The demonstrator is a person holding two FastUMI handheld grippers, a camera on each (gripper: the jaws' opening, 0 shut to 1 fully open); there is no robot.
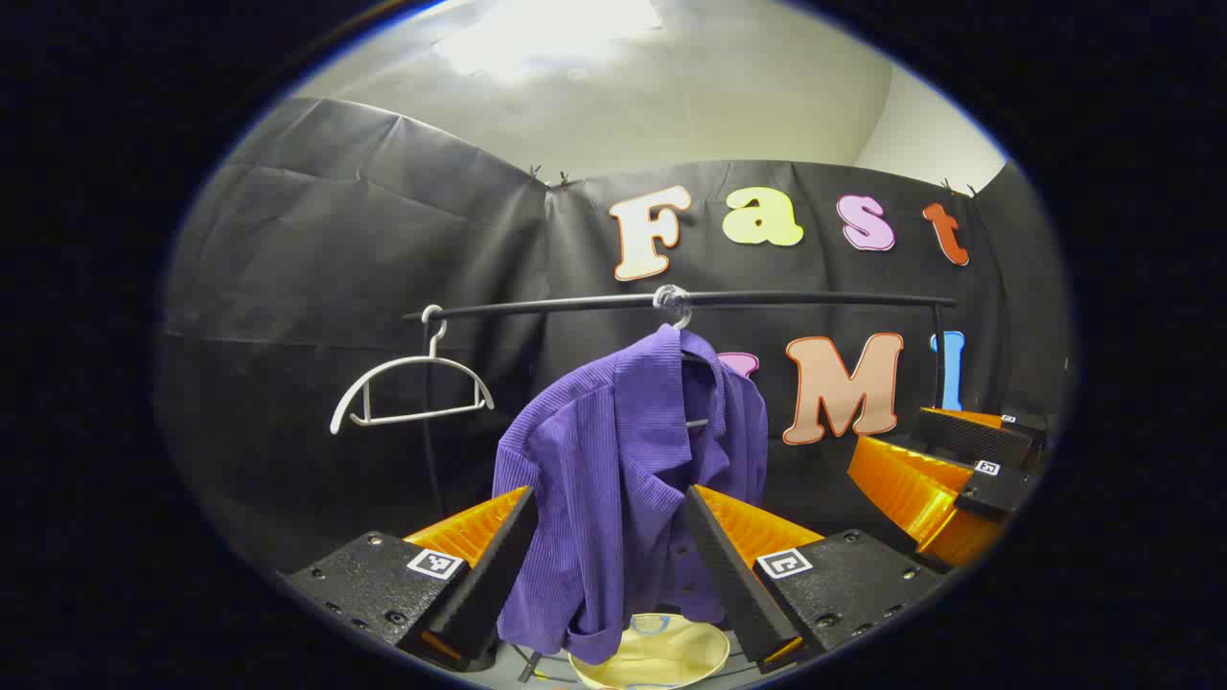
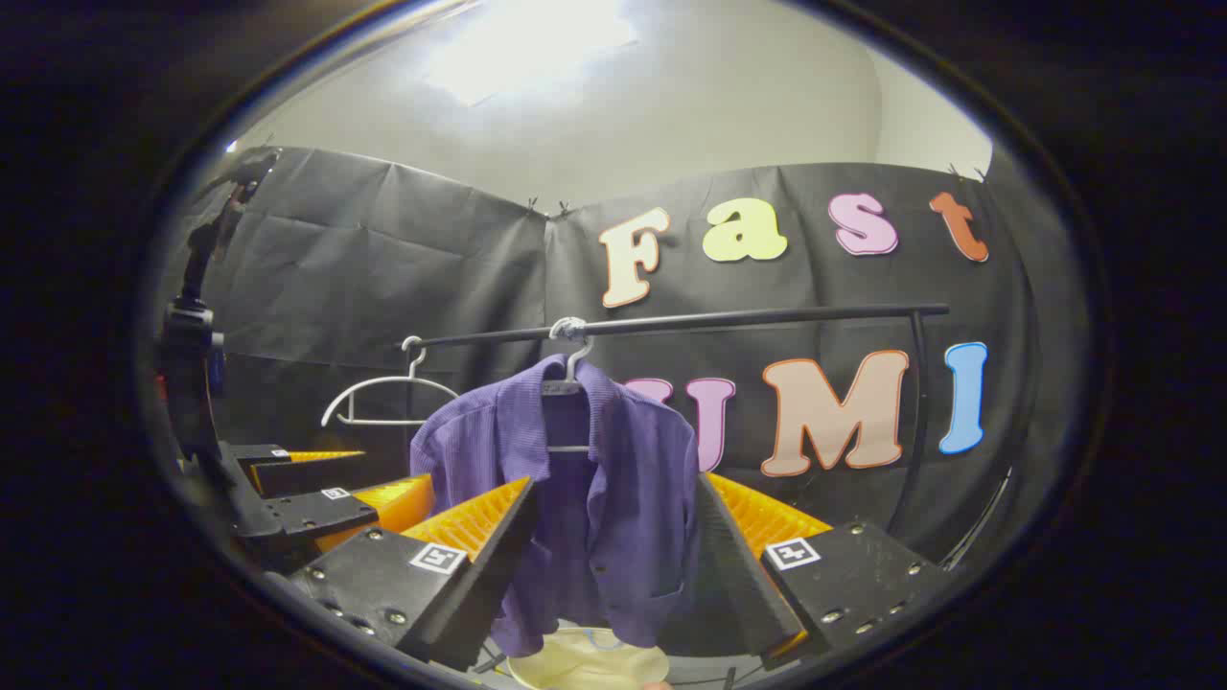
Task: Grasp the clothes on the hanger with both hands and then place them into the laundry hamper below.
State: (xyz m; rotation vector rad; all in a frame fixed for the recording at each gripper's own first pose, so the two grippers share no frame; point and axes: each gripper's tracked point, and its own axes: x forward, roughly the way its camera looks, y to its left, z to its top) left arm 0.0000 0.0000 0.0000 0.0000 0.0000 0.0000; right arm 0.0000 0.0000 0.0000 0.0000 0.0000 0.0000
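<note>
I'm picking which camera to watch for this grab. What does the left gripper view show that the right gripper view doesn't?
Left gripper view: the right hand-held gripper sits at its right edge, and the purple shirt is seen from its side.
Right gripper view: the left hand-held gripper sits at its left edge, and the shirt is seen front-on.
Both: shirt on its hanger, an empty white hanger, the black rail, the pale hamper below, and both grippers open.
</note>
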